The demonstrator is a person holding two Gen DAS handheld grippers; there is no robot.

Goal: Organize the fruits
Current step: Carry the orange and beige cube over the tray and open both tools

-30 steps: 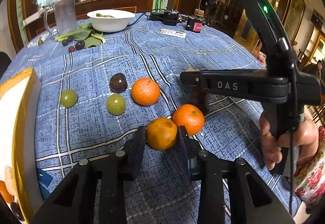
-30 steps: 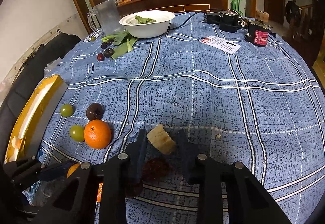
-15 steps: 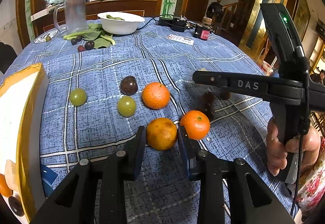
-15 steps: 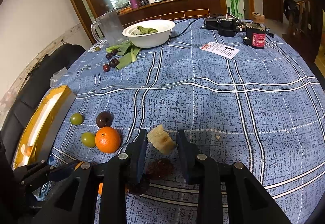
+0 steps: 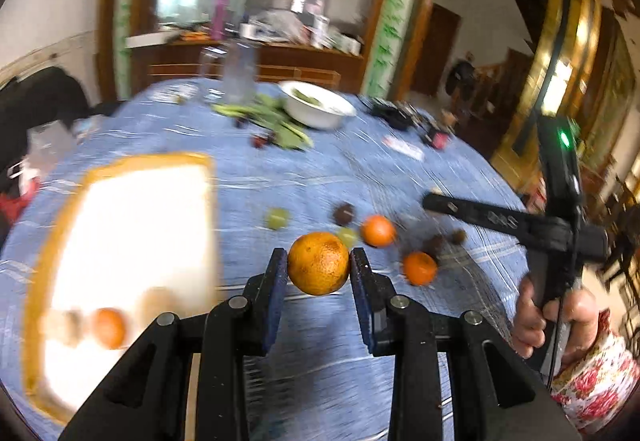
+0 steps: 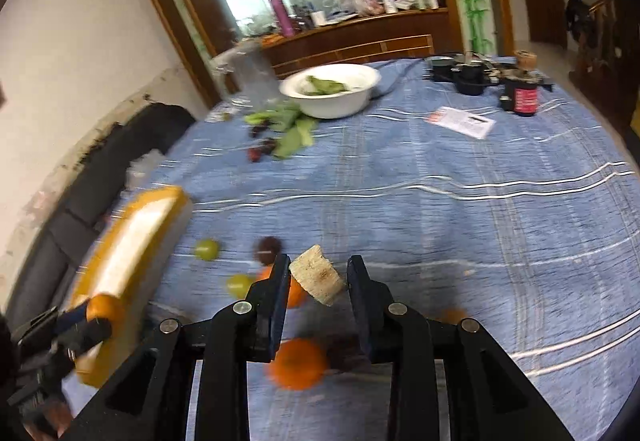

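Now | left tool (image 5: 319, 266) gripping orange (image 5: 318, 263) | right tool (image 6: 319, 277) gripping pale chunk (image 6: 318, 274) | box (image 5: 132, 225) holding some fruit | several pieces waiting on tabletop (image 5: 320, 177)

Left tongs (image 5: 319, 277): matte black, dark blue pads (image 5: 276, 291), silver screws at pivots. Right tongs (image 6: 319, 283): same build; side-on, green light on its handle, black cable. Bare-skinned right hand (image 5: 556, 325); floral red-and-white sleeve (image 5: 596, 389).
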